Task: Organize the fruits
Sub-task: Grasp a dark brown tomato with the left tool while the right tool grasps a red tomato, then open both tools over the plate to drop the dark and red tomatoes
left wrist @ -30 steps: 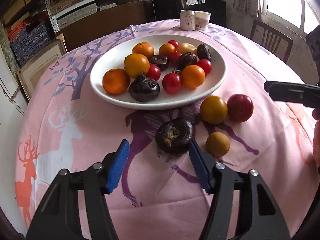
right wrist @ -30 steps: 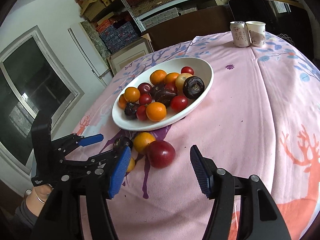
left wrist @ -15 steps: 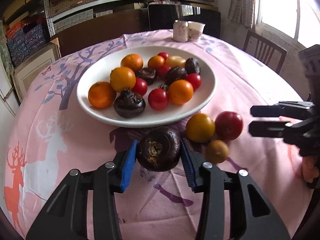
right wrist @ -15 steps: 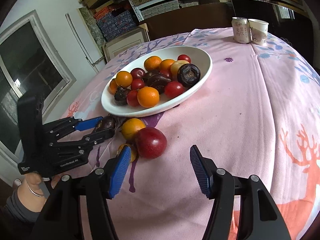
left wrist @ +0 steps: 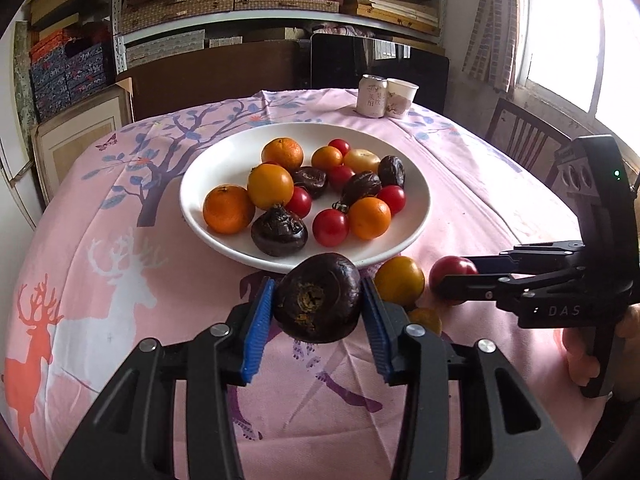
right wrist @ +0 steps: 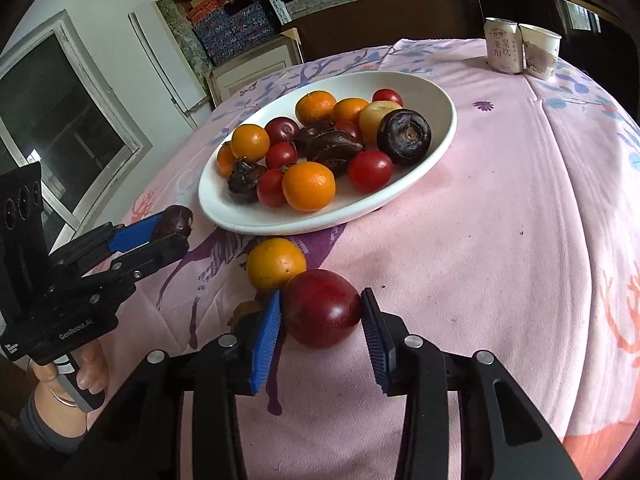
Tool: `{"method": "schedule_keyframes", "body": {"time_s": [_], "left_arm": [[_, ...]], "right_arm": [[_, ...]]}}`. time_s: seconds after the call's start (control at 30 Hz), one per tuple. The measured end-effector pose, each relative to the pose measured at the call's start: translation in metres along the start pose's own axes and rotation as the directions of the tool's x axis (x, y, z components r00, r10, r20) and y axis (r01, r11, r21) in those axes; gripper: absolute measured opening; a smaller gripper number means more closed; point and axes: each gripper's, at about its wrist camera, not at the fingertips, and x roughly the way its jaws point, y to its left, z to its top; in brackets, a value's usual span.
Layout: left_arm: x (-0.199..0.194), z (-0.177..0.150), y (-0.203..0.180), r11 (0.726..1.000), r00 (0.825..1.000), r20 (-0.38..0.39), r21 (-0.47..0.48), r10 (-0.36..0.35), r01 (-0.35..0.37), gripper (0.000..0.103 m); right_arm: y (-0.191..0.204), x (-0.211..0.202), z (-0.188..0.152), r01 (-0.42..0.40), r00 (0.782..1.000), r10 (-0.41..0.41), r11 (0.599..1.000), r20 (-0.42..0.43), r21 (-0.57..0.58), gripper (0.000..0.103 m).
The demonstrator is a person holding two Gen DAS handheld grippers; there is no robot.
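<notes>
Gripping a dark fruit (left wrist: 318,303), the left hand-held gripper (left wrist: 316,312) levels; the right (right wrist: 320,320) straddles a red plum (right wrist: 322,308).

Glossy white plate (left wrist: 208,184), matt cloth (left wrist: 480,184)

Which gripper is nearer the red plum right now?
Right. The right gripper has the red plum between its fingers; the left gripper is off to the side, gripping a dark fruit.

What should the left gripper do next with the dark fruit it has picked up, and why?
Probably carry it forward over the white plate and release. The left gripper is shut on the dark fruit, which sits just short of the plate's near rim, and bare plate shows to the left of the oranges.
</notes>
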Motion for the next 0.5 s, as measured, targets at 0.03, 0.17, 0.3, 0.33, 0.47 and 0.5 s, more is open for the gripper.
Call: {"method": "schedule_keyframes", "body": {"time_s": [0.03,0.17,0.3,0.33,0.47,0.5], "left_arm": [[0.0,0.0,0.0,1.0,1.0,-0.002,-0.002,0.004,-0.004,0.043],[-0.01,0.003,0.001,1.0,1.0,0.027,-0.015,-0.006,0.007,0.042],[-0.013,0.024,0.008,1.0,0.999,0.036,-0.031,0.001,0.0,0.043],[-0.01,0.032,0.01,0.999,1.0,0.03,-0.036,0.006,-0.005,0.043],[0.005,0.072,0.016,0.999,0.999,0.026,-0.04,0.022,-0.021,0.043],[0.011,0.081,0.018,0.999,0.999,0.018,-0.042,0.028,-0.027,0.043]], "right_arm": [[-0.001,-0.003,-0.001,0.001,1.0,-0.001,1.0,0.005,0.006,0.041],[-0.002,-0.026,-0.001,-0.024,0.999,0.023,1.0,0.044,0.01,0.041],[-0.005,-0.052,0.027,-0.028,0.995,0.027,1.0,0.099,0.01,0.041],[-0.006,-0.055,0.039,-0.022,0.994,0.02,1.0,0.109,0.016,0.041],[-0.005,-0.052,0.092,-0.036,0.99,0.031,0.999,0.134,0.041,0.041],[-0.005,-0.045,0.106,-0.043,0.991,0.035,0.997,0.129,0.058,0.041]]}}
